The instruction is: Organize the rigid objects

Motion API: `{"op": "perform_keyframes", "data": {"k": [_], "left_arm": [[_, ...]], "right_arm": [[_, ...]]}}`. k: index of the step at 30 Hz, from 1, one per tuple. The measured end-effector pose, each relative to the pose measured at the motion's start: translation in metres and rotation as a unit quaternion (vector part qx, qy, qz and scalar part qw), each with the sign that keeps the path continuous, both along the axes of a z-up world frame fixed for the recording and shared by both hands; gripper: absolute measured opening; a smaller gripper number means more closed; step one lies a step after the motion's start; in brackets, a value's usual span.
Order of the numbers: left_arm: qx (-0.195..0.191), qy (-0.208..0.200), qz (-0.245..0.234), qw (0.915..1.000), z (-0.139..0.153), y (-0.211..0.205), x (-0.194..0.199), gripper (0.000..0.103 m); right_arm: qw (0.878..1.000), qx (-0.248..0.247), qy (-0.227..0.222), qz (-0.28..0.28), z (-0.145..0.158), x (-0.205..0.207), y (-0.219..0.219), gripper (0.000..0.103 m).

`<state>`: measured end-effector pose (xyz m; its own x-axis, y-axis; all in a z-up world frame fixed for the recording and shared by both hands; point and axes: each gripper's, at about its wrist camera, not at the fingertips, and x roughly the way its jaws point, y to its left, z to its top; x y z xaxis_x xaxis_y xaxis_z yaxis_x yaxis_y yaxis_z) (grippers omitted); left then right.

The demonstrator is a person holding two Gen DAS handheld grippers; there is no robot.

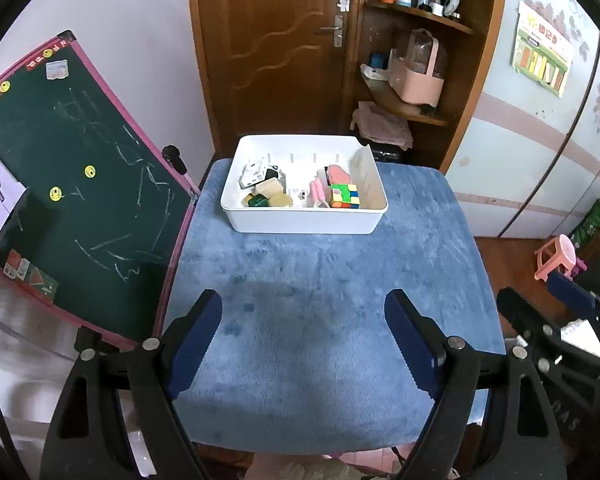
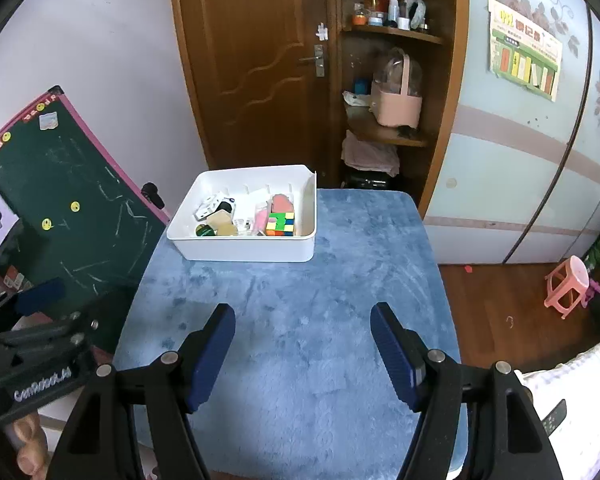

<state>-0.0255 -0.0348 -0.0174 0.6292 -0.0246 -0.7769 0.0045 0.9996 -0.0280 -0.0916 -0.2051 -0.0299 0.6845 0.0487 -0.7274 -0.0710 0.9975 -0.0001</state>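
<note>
A white bin (image 1: 304, 225) (image 2: 244, 249) stands at the far end of the blue plush table (image 1: 324, 304) (image 2: 300, 320). It holds a colour cube (image 1: 344, 196) (image 2: 281, 225), a pink item (image 1: 338, 173) (image 2: 281, 202), round yellow and green pieces (image 1: 268, 196) (image 2: 218, 226) and white and black items (image 1: 256, 172) (image 2: 216, 206). My left gripper (image 1: 304, 312) is open and empty over the near table. My right gripper (image 2: 303, 322) is open and empty, well short of the bin.
A green chalkboard (image 1: 72, 184) (image 2: 72, 200) leans at the table's left edge. A wooden door and shelves (image 1: 412, 40) stand behind the table. A pink stool (image 2: 568, 286) stands on the floor at right. The other gripper shows at each view's side.
</note>
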Motion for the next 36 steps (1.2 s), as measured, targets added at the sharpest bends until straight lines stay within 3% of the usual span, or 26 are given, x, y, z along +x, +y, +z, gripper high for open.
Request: {"op": "perform_keyframes", "data": {"k": [19, 36], "left_arm": [[0.014, -0.012, 0.003, 0.9998, 0.002, -0.006, -0.021, 0.086], [0.013, -0.008, 0.005, 0.9999, -0.001, -0.002, -0.028, 0.086]], "right_arm": [[1.000, -0.008, -0.023, -0.006, 0.008, -0.023, 0.003, 0.071], [1.000, -0.013, -0.016, -0.009, 0.004, -0.032, 0.006, 0.071]]}}
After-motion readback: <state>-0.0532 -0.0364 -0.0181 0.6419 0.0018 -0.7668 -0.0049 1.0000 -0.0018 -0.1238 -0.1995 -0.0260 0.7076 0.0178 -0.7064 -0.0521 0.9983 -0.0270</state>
